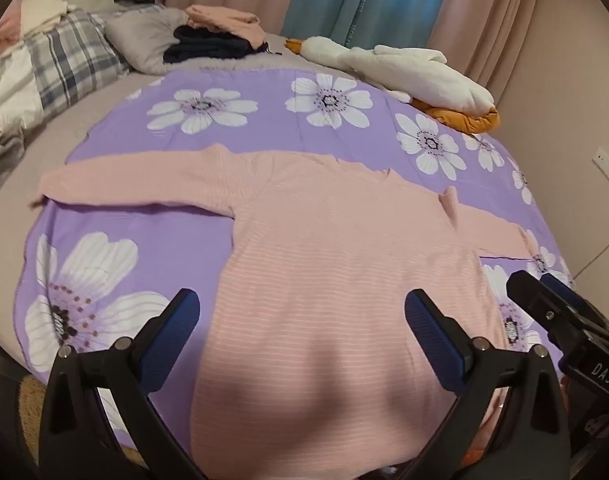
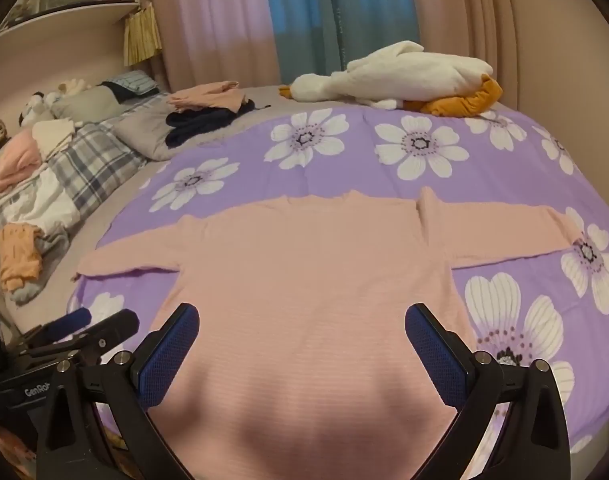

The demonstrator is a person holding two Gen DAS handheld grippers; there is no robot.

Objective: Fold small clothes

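Pink top spread flat on the flowery bed, both my grippers wide open above it.

I see the pink striped top [image 1: 336, 264] lying flat on the purple flower blanket [image 1: 152, 248], both sleeves stretched out to the sides. My left gripper [image 1: 302, 320] and my right gripper [image 2: 302, 324] hang over its bottom part with jaws spread wide and nothing in them. The bottom edge of the top is hidden behind my grippers. A white toy goose [image 2: 396, 76] lies far back, and the folded pile [image 1: 220, 34] by the pillows is too blurry to sort out.
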